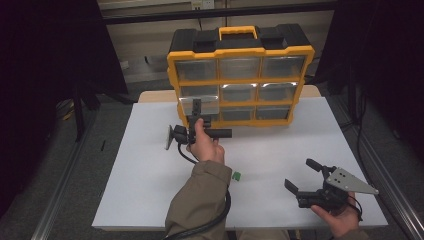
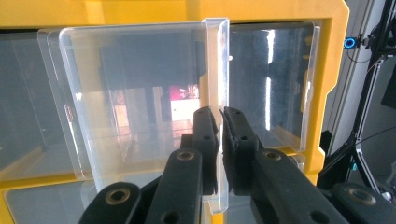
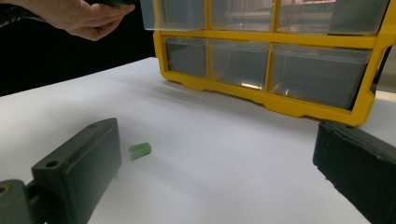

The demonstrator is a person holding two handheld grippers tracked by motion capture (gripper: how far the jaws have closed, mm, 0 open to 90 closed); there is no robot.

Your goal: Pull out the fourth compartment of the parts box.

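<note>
1. A white table (image 1: 150,170) stands in a dim room with dark curtains on either side and a pale wall behind.
2. At the far edge of the table stands a yellow and black organiser case (image 1: 240,75), upright, with three rows of clear drawers facing the person.
3. The left gripper (image 1: 196,112) is held up against the case's left column, at the middle row, by the person's left hand (image 1: 205,145).
4. In the left gripper view its jaws are pressed together on the upright front lip of a clear drawer (image 2: 140,93), pinching that thin plastic wall between the pads.
5. That drawer sticks out a little from its yellow frame, forward of the drawers beside it.
6. The right gripper (image 1: 302,175) rests low near the table's near right corner, held in the right hand (image 1: 340,217), jaws spread wide with nothing between them.
7. A small green plastic piece (image 1: 236,175) lies on the table between the two forearms, well apart from the case.
</note>
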